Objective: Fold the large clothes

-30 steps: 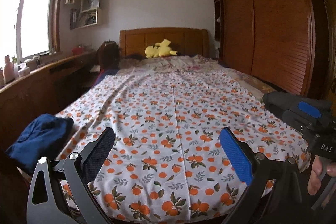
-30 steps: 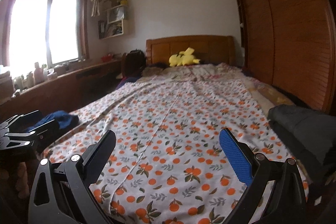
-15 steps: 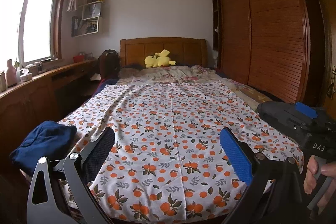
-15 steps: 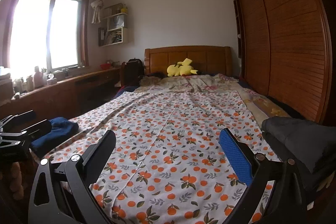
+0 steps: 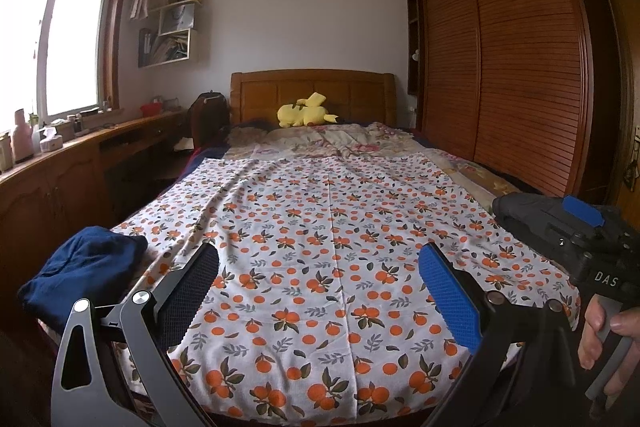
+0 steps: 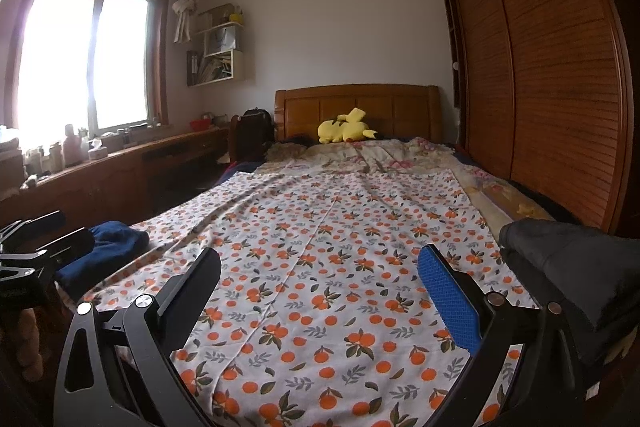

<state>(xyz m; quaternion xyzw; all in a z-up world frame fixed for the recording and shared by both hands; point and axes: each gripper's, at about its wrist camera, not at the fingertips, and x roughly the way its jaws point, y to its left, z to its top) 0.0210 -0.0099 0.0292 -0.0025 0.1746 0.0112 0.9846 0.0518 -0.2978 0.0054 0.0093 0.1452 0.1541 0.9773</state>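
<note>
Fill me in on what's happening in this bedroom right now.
A person holds a two-finger gripper in each hand at the foot of a bed. The left gripper and right gripper are both open, gripping nothing. An orange-print cloth lies spread flat over the bed, not yet folded. A dark blue garment sits bunched at its left edge.

White sheet (image 5: 328, 227) w/ orange fruit print; navy garment (image 5: 84, 275); yellow plush (image 5: 306, 115); blue pad on fingers (image 5: 450, 303).
</note>
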